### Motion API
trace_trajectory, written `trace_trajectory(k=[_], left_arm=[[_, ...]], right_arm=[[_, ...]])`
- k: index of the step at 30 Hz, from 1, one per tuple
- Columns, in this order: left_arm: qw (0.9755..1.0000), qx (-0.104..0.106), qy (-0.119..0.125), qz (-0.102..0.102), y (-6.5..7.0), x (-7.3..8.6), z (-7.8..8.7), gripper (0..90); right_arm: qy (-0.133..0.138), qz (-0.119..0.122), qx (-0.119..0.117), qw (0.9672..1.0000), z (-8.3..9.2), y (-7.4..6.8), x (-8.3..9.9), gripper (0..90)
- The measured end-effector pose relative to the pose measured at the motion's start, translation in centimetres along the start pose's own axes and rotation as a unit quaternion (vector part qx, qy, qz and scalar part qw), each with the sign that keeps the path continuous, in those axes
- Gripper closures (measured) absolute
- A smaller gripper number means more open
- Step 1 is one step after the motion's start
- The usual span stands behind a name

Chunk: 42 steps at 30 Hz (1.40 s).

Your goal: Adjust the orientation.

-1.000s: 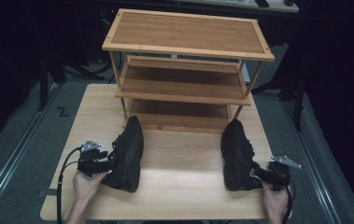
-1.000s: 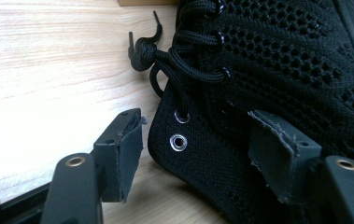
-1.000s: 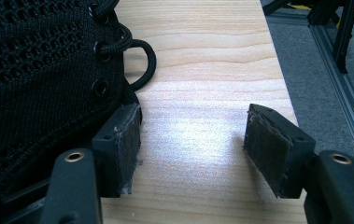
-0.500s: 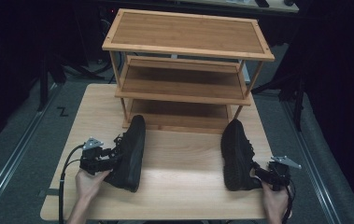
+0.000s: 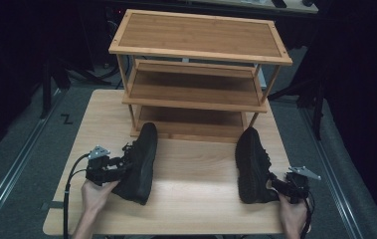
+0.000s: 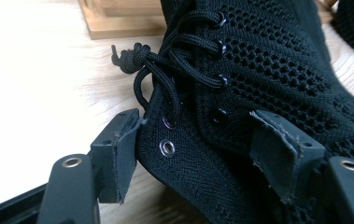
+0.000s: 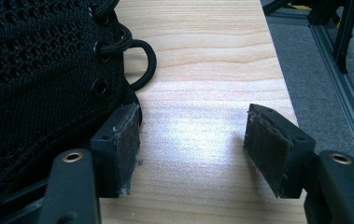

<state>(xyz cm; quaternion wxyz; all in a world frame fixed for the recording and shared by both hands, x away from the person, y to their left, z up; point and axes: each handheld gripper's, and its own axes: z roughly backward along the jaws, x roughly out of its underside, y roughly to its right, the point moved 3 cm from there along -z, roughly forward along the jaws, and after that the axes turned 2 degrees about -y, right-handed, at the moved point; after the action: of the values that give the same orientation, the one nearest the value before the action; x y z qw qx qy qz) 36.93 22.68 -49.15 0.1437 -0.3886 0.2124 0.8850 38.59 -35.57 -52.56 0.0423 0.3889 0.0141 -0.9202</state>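
The left gripper (image 5: 121, 167) pinches the left shoe's (image 5: 139, 164) collar, while the right gripper (image 5: 275, 185) is spread beside the right shoe (image 5: 250, 164).

Matt black mesh-knit shoe (image 6: 277, 79) — smooth, pale wooden table (image 5: 201, 199).

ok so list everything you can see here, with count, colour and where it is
shoes: 2, black mesh lace-ups; left shoe and right shoe on the table, toes toward the rack
shoe rack: 1, light wood, three shelves, at the table's far edge
table: 1, pale wood
floor: grey, metal rails either side
left gripper: 1, black, jaws astride the left shoe's collar
right gripper: 1, black, open, beside the right shoe
hands: 2, left hand, right hand, at the near edge
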Motion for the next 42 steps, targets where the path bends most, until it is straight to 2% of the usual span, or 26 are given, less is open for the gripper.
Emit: trace_trajectory(k=[2,10,21,25,28,36,42], left_arm=[[1.0000,0.004,0.001,0.002,0.0,-0.1,0.0,33.3],[0.9998,0.001,-0.005,-0.022,0.9,-0.9,0.1,32.4],[0.9994,0.007,0.002,-0.035,2.0,-1.8,0.3,31.0],[0.9992,0.001,0.003,-0.040,2.6,-2.1,0.2,35.0],[0.9995,0.000,0.002,-0.033,2.6,-2.2,0.0,37.8],[0.9994,-0.017,-0.005,-0.030,2.9,-2.4,-0.1,41.6],[0.9988,-0.026,-0.002,-0.042,3.6,-2.7,-0.3,47.6]], right_arm=[[0.001,-0.002,-0.002,1.0000,0.0,0.0,0.0,36.3],[0.001,-0.002,-0.002,1.0000,0.0,0.0,0.0,36.3],[0.001,-0.002,-0.002,1.0000,0.0,0.0,0.0,36.3],[0.001,-0.002,-0.002,1.0000,0.0,0.0,0.0,36.3],[0.000,-0.003,-0.002,1.0000,0.0,0.0,0.0,36.3],[0.000,-0.002,-0.002,1.0000,0.0,0.0,0.0,36.3],[0.000,-0.002,-0.002,1.0000,0.0,0.0,0.0,36.3]])
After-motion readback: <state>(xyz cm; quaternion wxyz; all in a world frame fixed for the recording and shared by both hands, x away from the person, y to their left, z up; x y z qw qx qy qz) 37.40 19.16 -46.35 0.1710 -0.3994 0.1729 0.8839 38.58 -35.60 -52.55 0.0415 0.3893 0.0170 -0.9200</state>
